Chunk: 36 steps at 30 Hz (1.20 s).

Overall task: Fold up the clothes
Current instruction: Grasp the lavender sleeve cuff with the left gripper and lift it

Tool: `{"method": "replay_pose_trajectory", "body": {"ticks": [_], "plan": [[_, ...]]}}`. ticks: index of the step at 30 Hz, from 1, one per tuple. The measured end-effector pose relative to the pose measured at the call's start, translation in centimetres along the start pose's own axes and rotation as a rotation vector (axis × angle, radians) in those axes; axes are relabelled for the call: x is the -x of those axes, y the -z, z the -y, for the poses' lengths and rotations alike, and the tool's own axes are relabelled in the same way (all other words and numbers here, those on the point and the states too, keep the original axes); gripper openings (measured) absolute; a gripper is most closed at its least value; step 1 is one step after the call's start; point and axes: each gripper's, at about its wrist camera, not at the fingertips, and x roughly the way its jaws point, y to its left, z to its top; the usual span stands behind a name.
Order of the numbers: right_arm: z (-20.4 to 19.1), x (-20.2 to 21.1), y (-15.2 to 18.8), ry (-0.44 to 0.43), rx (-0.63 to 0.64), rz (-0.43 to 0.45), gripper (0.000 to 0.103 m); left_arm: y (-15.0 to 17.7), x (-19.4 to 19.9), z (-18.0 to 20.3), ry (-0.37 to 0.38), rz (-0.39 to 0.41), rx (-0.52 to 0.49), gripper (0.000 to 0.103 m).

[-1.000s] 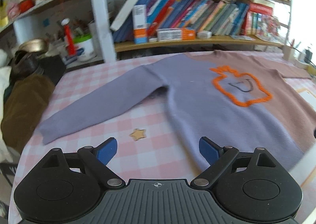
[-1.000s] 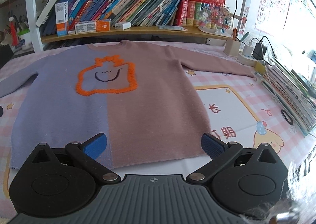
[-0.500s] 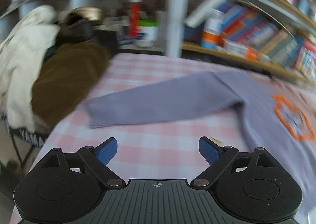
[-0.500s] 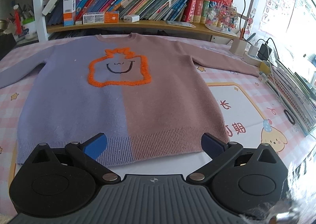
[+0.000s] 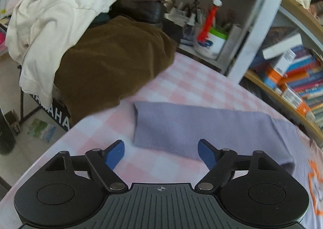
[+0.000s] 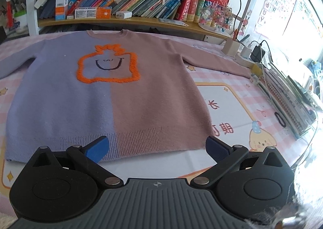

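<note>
While the sweater (image 6: 105, 95) lies flat on the table (image 6: 228, 106), the left gripper (image 5: 161, 153) is closing over its purple sleeve (image 5: 191, 128), pinching nothing; the right gripper (image 6: 157, 148) stays wide apart above the hem.

A pink checked tablecloth (image 5: 193, 83) covers the table before wooden bookshelves (image 6: 141, 21); daylight floods from the right.

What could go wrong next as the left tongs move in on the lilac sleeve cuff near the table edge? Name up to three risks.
1. The left tongs are closing with the sleeve cuff ahead of the pads, not between them; they may pinch the checked tablecloth instead.
2. The cuff lies close to the table edge, so a tug could slide it off.
3. The right tongs hang open over the hem, holding nothing; pulling the sleeve may drag the sweater askew.
</note>
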Motion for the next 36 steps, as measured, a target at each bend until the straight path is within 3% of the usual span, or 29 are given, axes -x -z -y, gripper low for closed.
{"method": "replay_pose_trajectory", "body": {"ticks": [3, 6, 9, 13, 16, 19, 22, 26, 29, 36], "plan": [[0.2, 0.1, 0.1, 0.012, 0.010, -0.007, 0.103, -0.4, -0.7, 0.4, -0.003, 0.016, 0.031, 0.070], [0.5, -0.1, 0.3, 0.024, 0.009, -0.023, 0.103, -0.3, -1.1, 1.3, 0.040, 0.005, 0.079, 0.060], [0.6, -0.2, 0.3, 0.026, 0.008, -0.031, 0.103, 0.2, -1.2, 2.6, 0.100, -0.017, 0.099, 0.059], [0.5, -0.2, 0.3, 0.023, 0.015, -0.034, 0.103, 0.4, -1.6, 3.2, 0.123, -0.016, 0.127, 0.057], [0.7, -0.3, 0.4, 0.025, 0.010, -0.038, 0.103, 0.0, -2.3, 2.3, 0.147, -0.017, 0.222, 0.043], [0.8, -0.4, 0.4, 0.027, 0.001, -0.042, 0.103, 0.0, -2.8, 1.8, 0.189, -0.034, 0.303, 0.039], [0.9, -0.4, 0.4, 0.025, -0.001, -0.044, 0.103, 0.5, -3.0, 2.8, 0.243, -0.077, 0.315, 0.039], [0.8, -0.4, 0.4, 0.021, 0.004, -0.041, 0.103, 1.0, -3.0, 3.8, 0.234, -0.073, 0.297, 0.037], [1.1, -0.3, 0.6, 0.025, -0.002, -0.040, 0.103, 0.5, -3.0, 2.7, 0.182, -0.054, 0.319, 0.026], [1.4, -0.5, 0.7, 0.023, -0.015, -0.045, 0.103, -0.5, -3.4, 1.2, 0.137, -0.026, 0.347, 0.026]]}}
